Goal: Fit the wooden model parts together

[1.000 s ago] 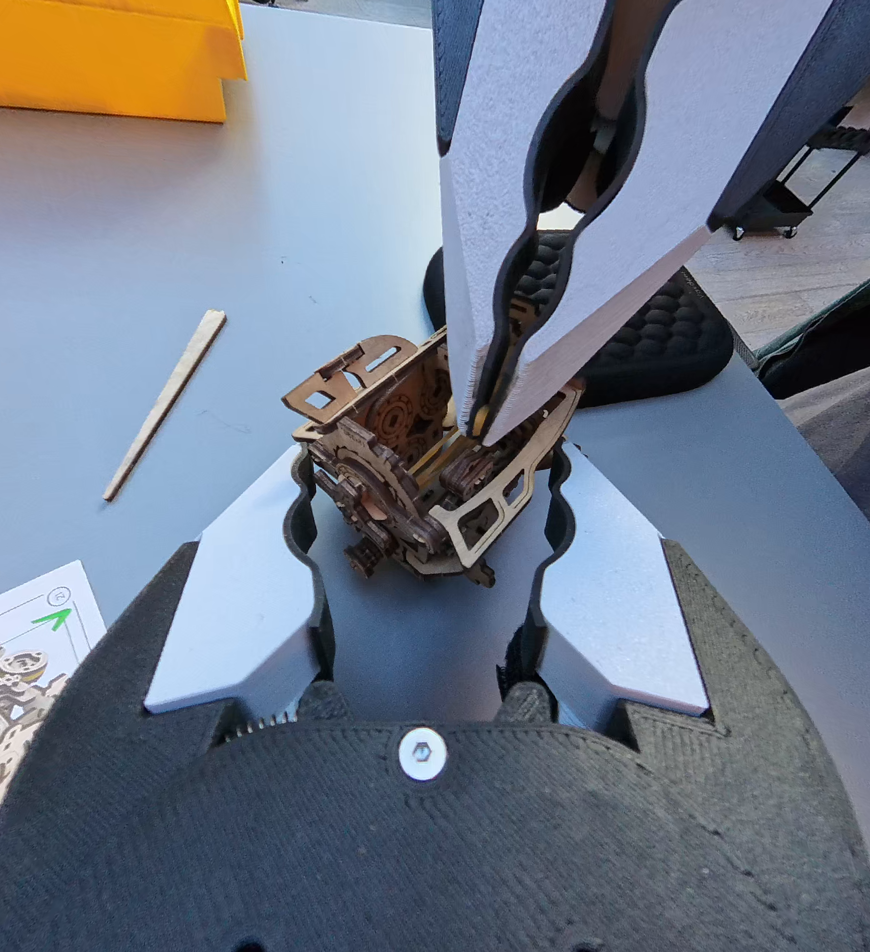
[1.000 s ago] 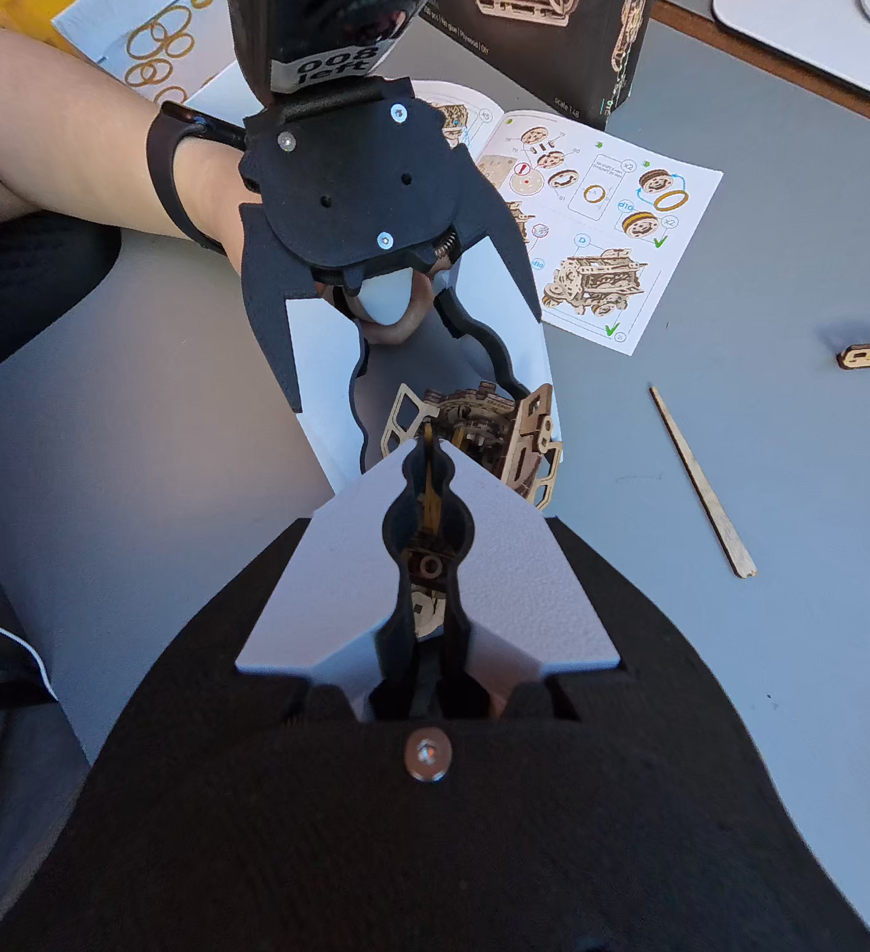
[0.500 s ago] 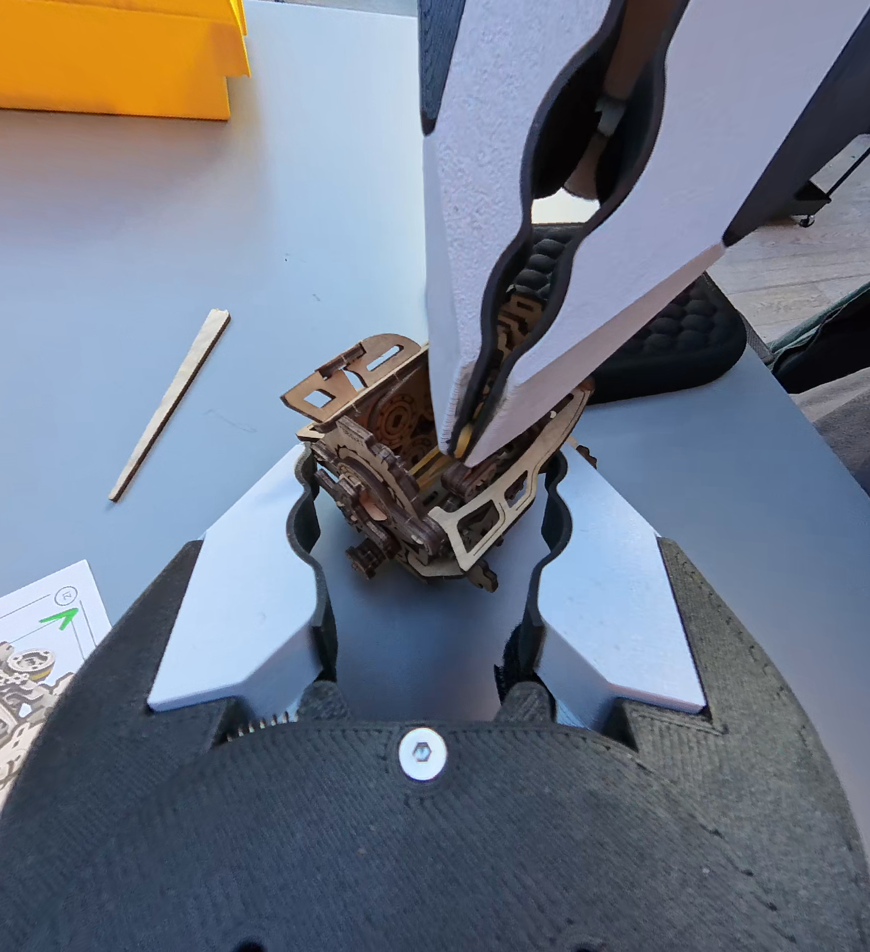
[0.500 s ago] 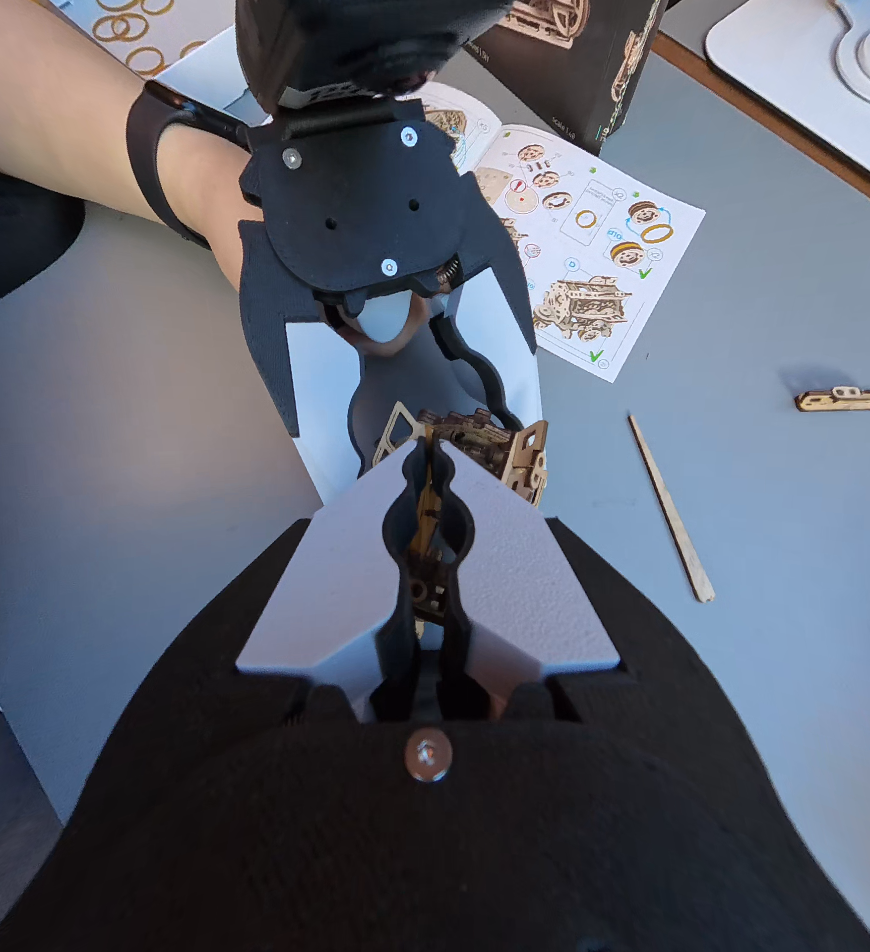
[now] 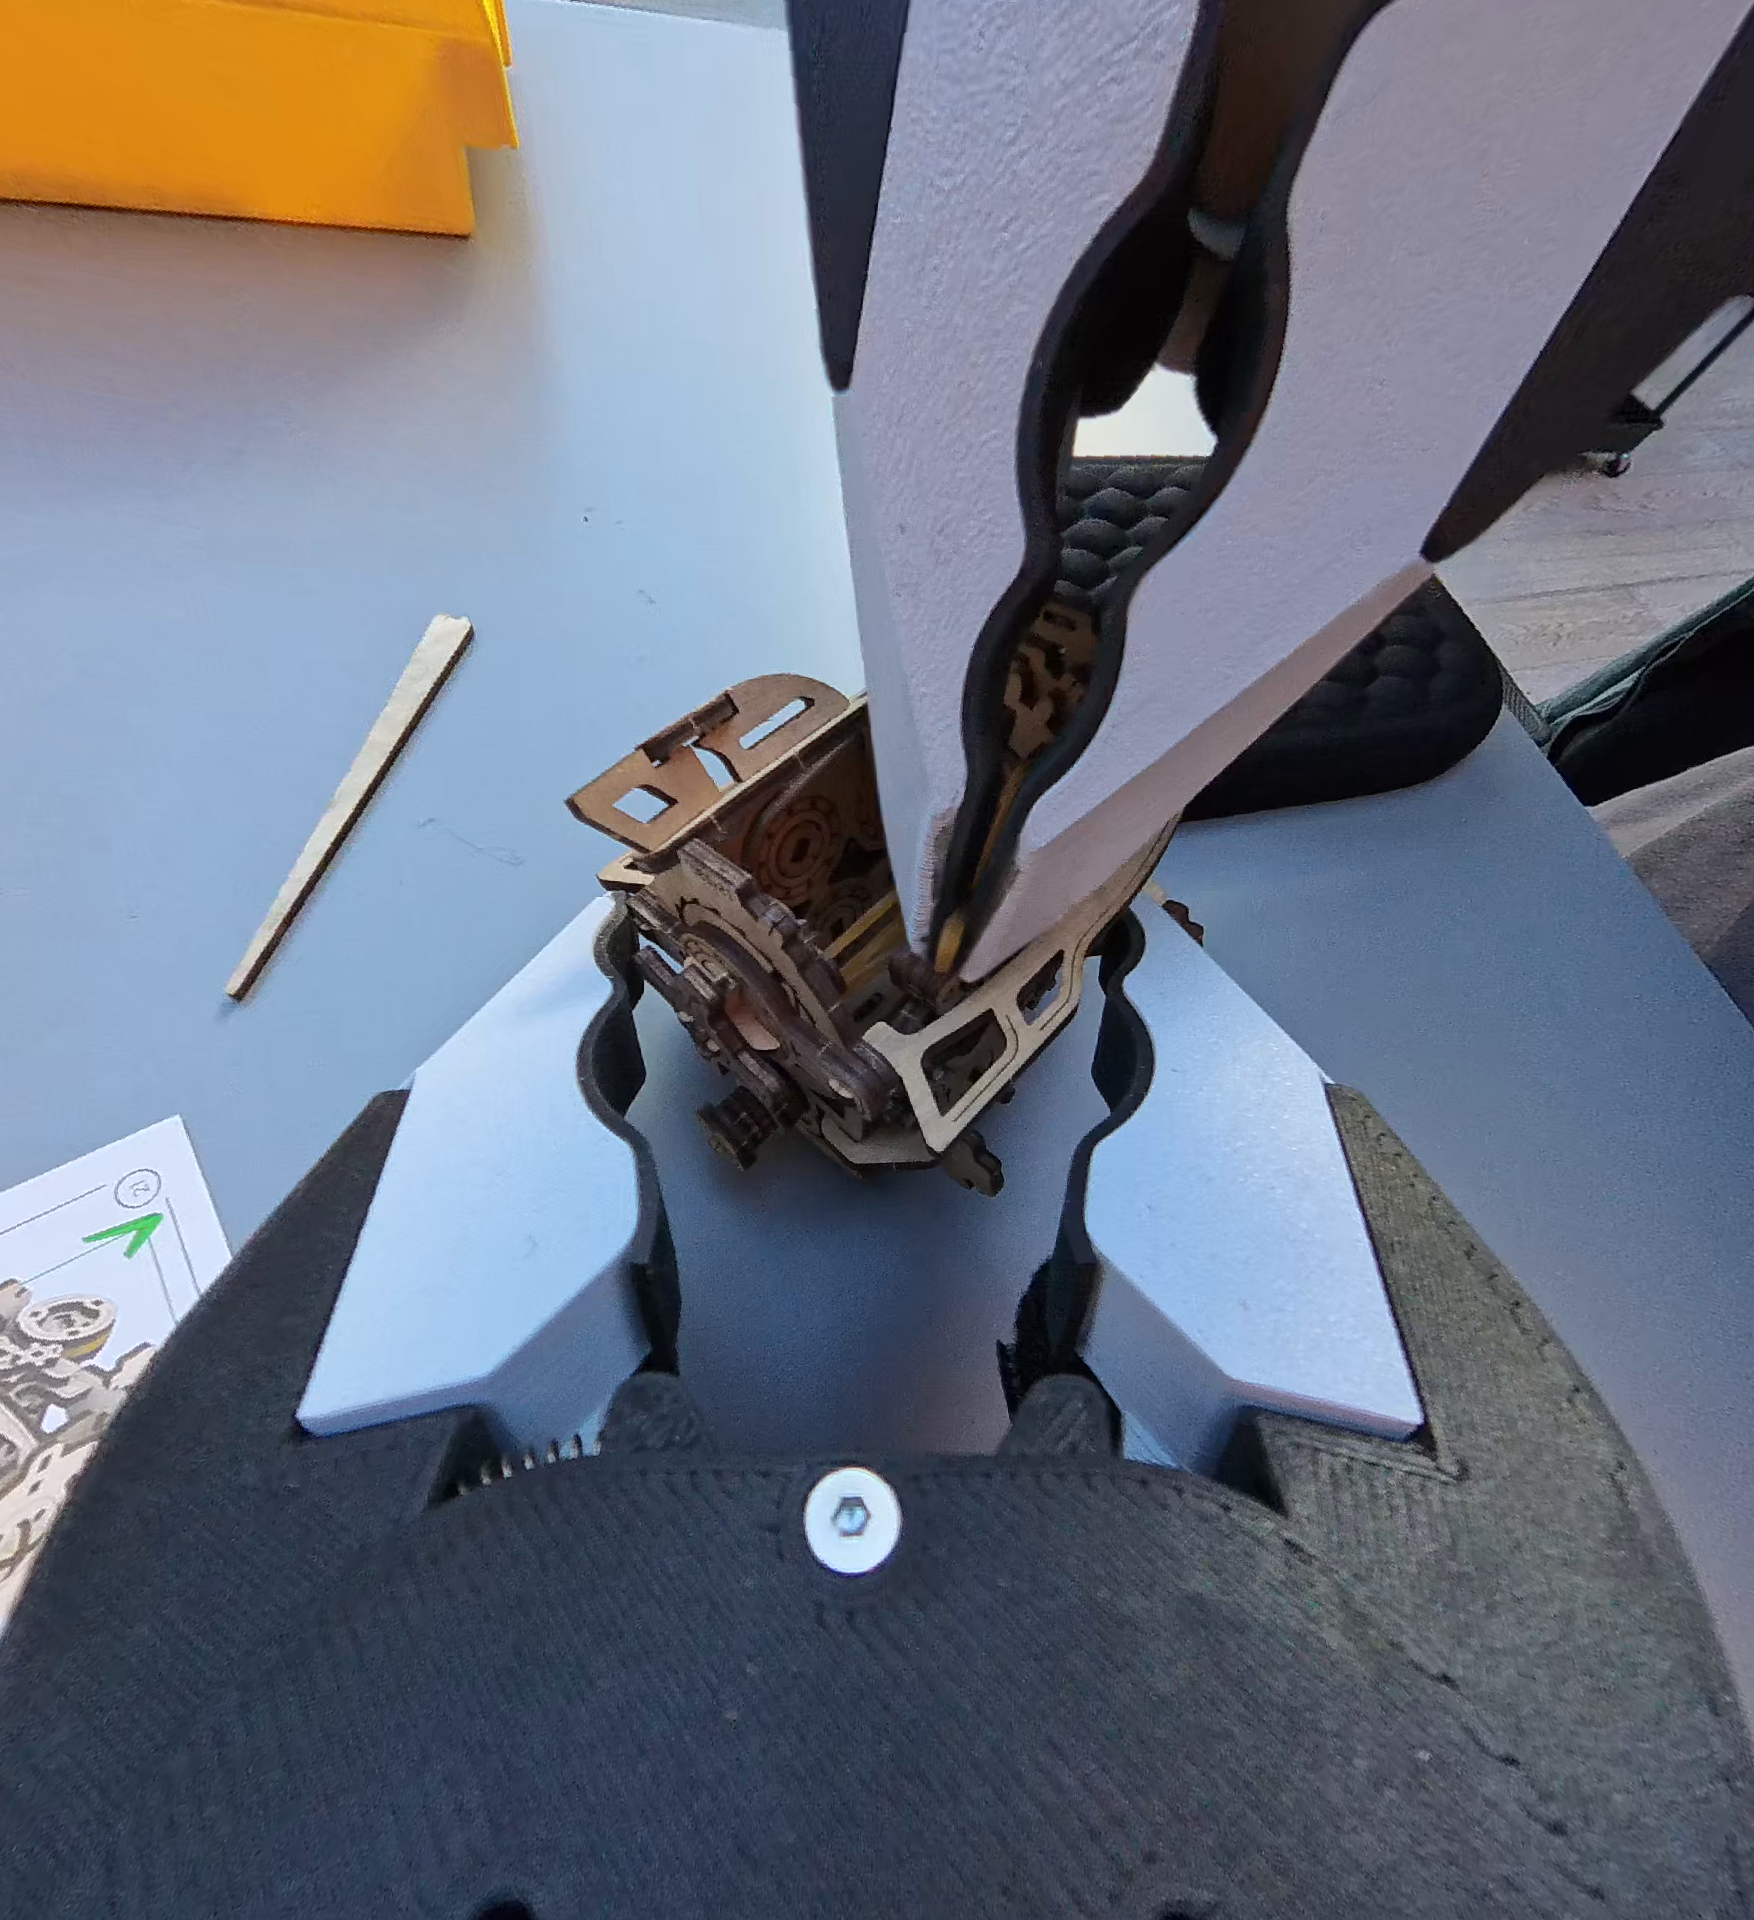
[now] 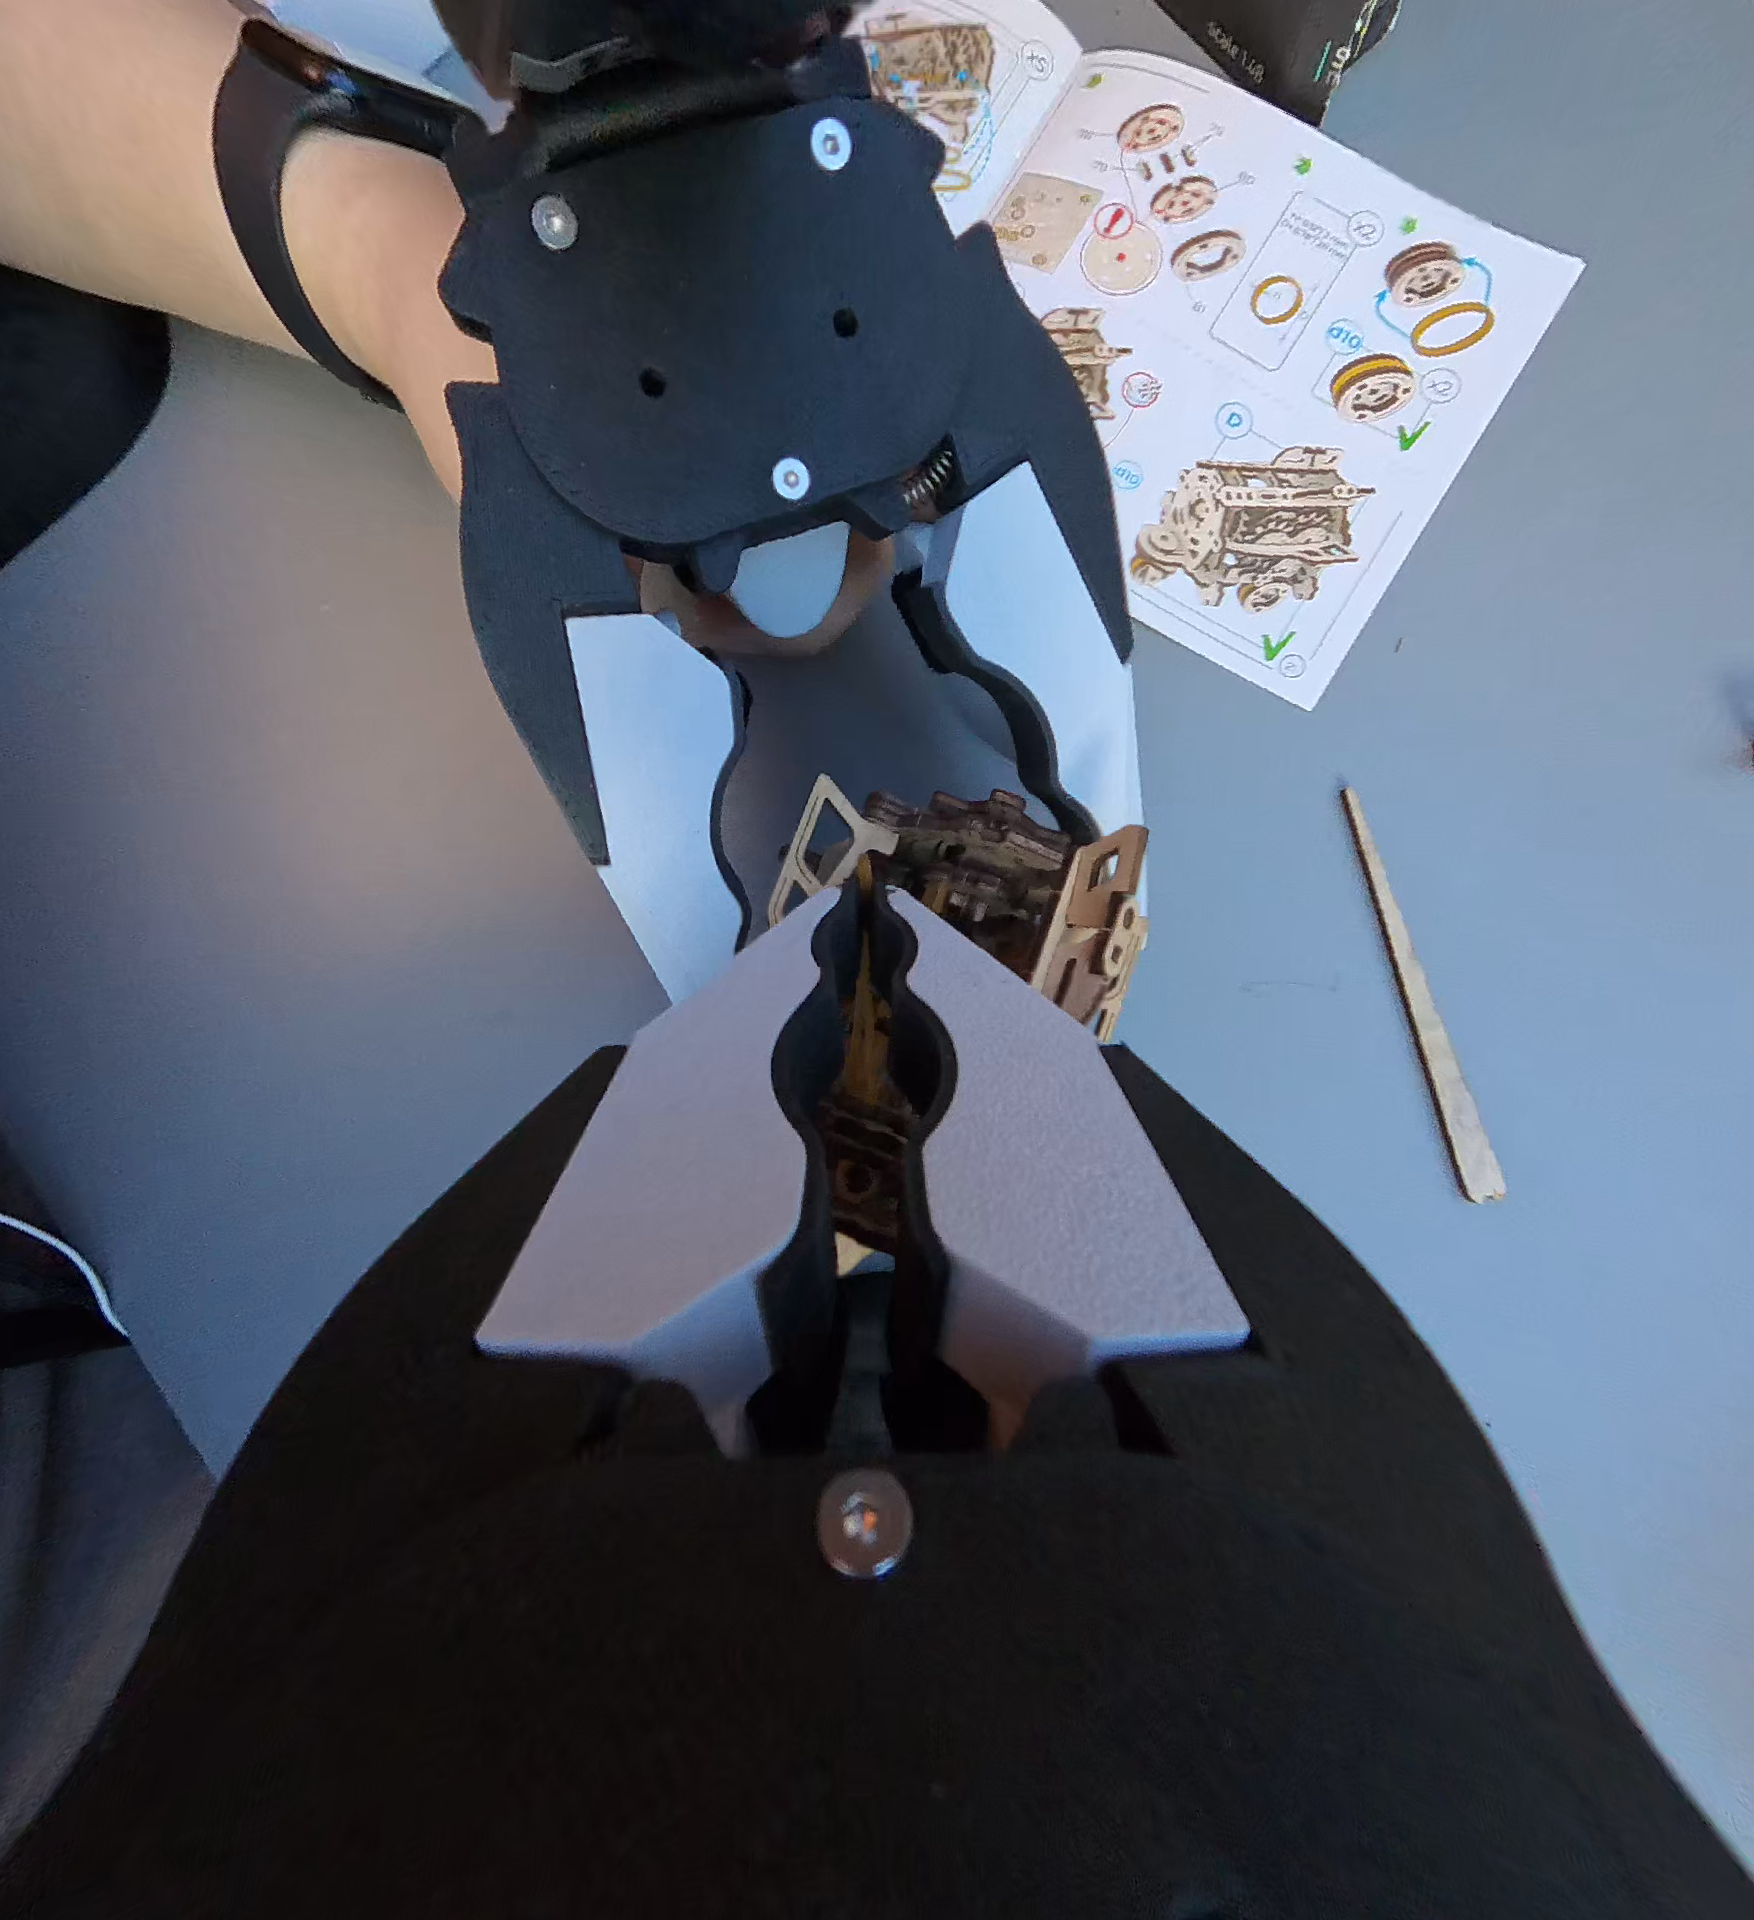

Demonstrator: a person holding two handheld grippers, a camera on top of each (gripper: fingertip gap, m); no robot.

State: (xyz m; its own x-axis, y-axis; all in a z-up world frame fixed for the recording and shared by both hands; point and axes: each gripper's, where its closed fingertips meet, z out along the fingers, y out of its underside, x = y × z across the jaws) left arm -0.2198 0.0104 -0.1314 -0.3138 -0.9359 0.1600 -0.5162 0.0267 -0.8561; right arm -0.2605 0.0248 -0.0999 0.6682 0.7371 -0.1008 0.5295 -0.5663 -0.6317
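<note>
Grey table with wooden model, stick, instruction sheet, yellow box

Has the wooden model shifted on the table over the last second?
No. In the left wrist view the wooden model sits at the same spot relative to the loose wooden stick; the open left gripper flanks it as before.

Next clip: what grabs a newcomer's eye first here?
The half-built wooden model at the centre of the grey table, standing between the wide-open fingers of the left gripper. From above, the right gripper, shut on a thin yellowish band, dips into the model. A loose wooden stick lies to the left.
</note>
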